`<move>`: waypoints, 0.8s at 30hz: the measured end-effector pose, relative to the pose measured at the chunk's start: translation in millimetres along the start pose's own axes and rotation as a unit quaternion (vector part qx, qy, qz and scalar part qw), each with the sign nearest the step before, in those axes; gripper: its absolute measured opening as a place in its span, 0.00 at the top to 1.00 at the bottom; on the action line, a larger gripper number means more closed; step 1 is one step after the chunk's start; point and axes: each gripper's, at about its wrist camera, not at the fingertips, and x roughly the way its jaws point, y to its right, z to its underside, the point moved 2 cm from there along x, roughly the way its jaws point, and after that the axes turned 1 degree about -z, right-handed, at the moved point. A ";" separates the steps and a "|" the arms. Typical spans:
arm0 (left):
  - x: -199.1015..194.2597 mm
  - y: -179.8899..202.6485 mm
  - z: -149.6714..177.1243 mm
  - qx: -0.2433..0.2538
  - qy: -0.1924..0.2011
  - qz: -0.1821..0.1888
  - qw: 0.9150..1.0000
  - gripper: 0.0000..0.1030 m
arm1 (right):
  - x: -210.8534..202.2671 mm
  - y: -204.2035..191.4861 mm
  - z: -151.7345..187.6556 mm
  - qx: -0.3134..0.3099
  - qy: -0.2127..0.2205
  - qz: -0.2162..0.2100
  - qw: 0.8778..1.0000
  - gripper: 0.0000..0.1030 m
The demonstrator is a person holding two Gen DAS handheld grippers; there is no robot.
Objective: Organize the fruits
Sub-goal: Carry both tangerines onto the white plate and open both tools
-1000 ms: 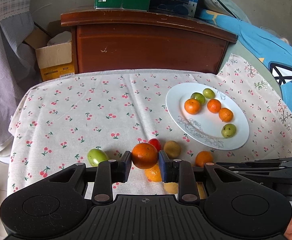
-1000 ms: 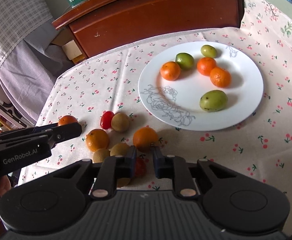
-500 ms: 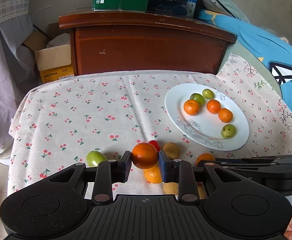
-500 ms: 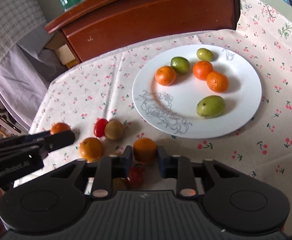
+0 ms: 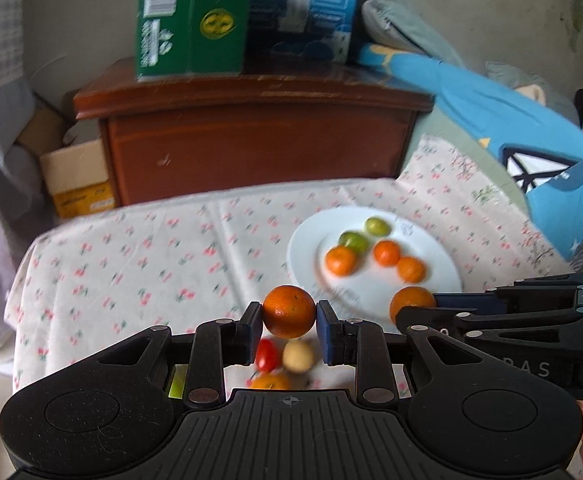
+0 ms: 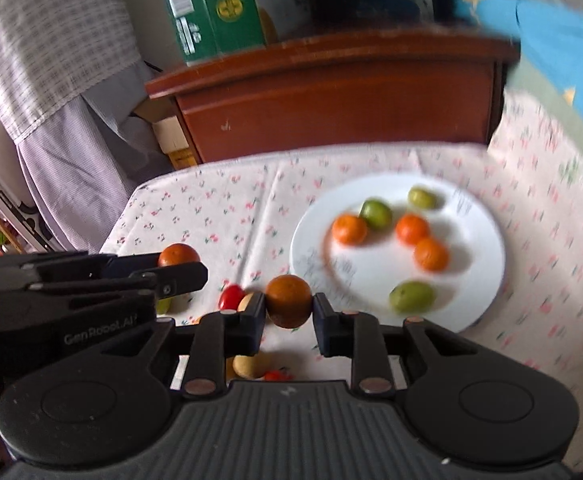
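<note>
Two oranges up, plate ahead

We clamp one orange [image 5: 289, 311] in our left gripper [image 5: 289, 322] and another orange [image 6: 289, 301] in our right gripper [image 6: 289, 314], both clear of the cloth; the plate [image 5: 443, 256] lies at two o'clock. Round skins could slip out, or our grippers could collide.

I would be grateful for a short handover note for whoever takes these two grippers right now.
Left gripper: shut on an orange, clear of the cloth.
Right gripper: shut on another orange, also lifted.
White plate: holds three oranges and three green fruits.
Left on the tablecloth: red tomato, tan fruit, another orange, and a few more half hidden by the grippers.
Next, probably: set both oranges on the plate.
</note>
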 end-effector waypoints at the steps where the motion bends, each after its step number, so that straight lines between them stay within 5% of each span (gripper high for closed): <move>1: -0.4 1.6 -4.2 0.001 0.003 0.004 1.000 0.75 | -3.5 2.1 -3.0 -0.003 0.004 0.002 1.000 0.76; 11: 24.7 15.6 -31.1 0.008 0.007 0.026 1.000 0.75 | -26.4 38.8 -22.9 0.017 0.044 0.040 0.998 0.75; 24: 86.3 46.0 -25.2 0.046 -0.041 0.067 0.996 0.75 | 7.3 96.8 -17.3 0.107 0.003 0.080 0.991 0.75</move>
